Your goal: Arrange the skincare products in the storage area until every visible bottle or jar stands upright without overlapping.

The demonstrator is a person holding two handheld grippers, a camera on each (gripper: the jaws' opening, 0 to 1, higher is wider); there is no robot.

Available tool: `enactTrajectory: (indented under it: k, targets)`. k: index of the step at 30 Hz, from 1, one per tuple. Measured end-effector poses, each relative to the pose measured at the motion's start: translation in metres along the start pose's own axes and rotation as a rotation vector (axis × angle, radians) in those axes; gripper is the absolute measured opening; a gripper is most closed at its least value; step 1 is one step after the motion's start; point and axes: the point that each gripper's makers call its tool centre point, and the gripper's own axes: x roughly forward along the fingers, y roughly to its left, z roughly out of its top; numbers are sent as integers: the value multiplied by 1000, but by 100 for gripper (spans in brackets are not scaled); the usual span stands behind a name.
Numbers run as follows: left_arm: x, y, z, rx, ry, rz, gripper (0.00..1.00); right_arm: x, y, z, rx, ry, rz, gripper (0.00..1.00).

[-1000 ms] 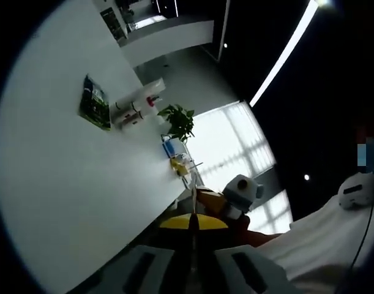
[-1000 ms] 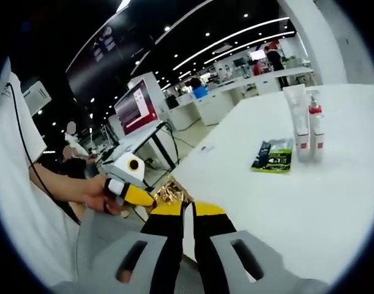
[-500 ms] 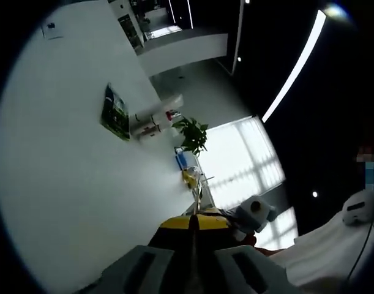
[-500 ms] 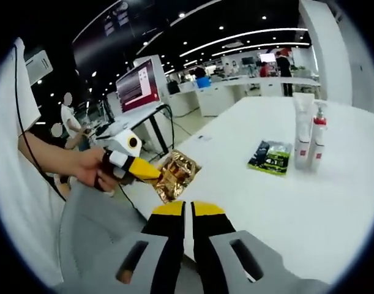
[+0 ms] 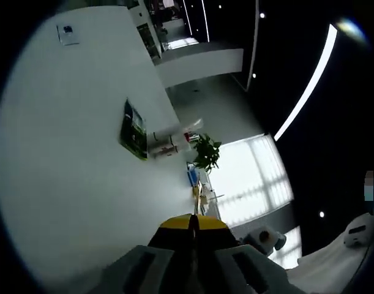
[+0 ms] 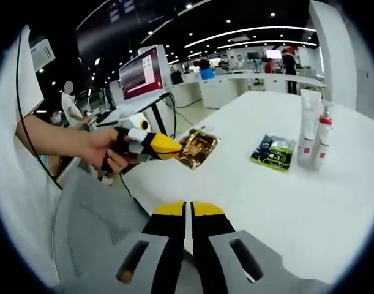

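White table (image 6: 284,202); left gripper (image 6: 174,147) outstretched, gripping gold sachet (image 6: 198,147).

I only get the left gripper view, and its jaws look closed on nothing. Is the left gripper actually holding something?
Observer: Yes. In the right gripper view, the left gripper is shut on a gold foil sachet, held near the edge of the white table.
Operator: And the right gripper, is it carrying anything?
Observer: No. The right gripper has its jaws together with nothing between them.
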Motion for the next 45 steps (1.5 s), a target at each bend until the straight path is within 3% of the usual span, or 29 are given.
enactTrajectory:
  k: [7,21,29,37,45]
  targets:
    - [10,0,18,-32,-54,-20,0,2,-1,-7,-10,39,-3,1]
    - [15,18,60,-61,-124,14,1,6,-1,-17,-16,88,1,1]
    - [27,27,96,-21,-127,40,0,6,-3,-19,-40,103,-14,1]
    - [39,27,115,5,-105,46,0,7,-3,-22,-52,118,-17,1]
    - [47,35,149,18,-124,66,0,8,-3,-27,-56,145,-17,1]
